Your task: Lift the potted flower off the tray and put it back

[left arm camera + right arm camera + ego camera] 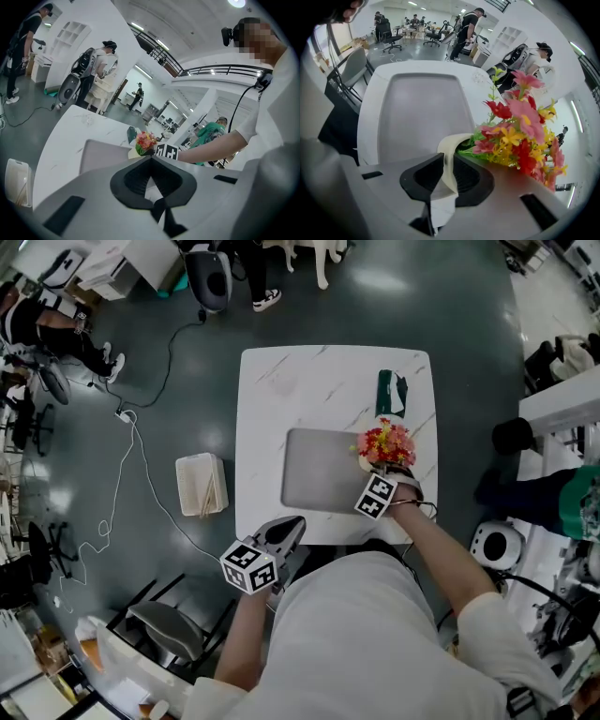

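Note:
The potted flower (385,442), red, pink and yellow blooms in a cream pot (452,150), is at the right edge of the grey tray (319,470) on the white marble table (281,381). My right gripper (378,470) points steeply down and is shut on the pot's rim, which stands pinched between the black pads (426,176). Whether the pot's base touches the tray is hidden. My left gripper (294,523) hovers at the table's near edge, left of the tray, jaws together and holding nothing. From the left gripper view the flower (146,139) shows beyond the tray (101,154).
A dark green object (391,393) lies on the table behind the tray. On the floor to the left are a white basket (202,484) and a trailing cable (131,456). A chair (164,629) stands near left. People stand around the room.

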`<state>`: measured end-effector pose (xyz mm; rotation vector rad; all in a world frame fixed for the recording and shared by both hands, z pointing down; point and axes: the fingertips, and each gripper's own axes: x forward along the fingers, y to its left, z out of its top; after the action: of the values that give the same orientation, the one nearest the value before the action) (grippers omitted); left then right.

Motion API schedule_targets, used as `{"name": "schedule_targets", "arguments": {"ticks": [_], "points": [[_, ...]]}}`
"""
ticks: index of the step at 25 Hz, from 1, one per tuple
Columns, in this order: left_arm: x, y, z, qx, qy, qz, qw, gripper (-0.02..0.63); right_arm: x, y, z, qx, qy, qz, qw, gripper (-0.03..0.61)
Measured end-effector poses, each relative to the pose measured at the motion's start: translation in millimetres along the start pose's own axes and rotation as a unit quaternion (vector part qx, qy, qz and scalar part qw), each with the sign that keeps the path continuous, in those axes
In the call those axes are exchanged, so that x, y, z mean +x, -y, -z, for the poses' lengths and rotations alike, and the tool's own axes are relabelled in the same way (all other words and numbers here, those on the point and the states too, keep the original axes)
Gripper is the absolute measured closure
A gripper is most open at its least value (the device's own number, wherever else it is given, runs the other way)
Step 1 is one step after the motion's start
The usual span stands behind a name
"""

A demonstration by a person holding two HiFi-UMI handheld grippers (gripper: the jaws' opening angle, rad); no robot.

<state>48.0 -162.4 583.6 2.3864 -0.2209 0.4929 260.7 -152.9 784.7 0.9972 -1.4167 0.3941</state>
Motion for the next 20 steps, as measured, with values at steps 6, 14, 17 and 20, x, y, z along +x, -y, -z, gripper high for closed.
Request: {"name": "schedule_targets", "arguments": {"ticks": [6,14,17,20], "points": [[-2.3,3.6,12.0,-0.005,-0.004,0.002,1.0000,0.604,-1.5,-3.3,-1.7,-0.003,0.019,0.019,1.000,0.452],[-14.1,6.0,16.8,0.000,0.004,0.008,1.0000,0.604,-12.2,-3.2,1.9,0.003,0.015,0.034,0.999,0.434],[-22.3,5.8,18.9,0.003,0.008,0.011,0.9999,0.604,-19.4,-2.4,3.1,0.008,0.013,0.045,0.999,0.439],[-29.1,3.6,25.2,0.004,0.010,0.014,0.9998,0.604,-26.4,-0.7,5.8,0.014,0.013,0.060,0.998,0.465]]}}
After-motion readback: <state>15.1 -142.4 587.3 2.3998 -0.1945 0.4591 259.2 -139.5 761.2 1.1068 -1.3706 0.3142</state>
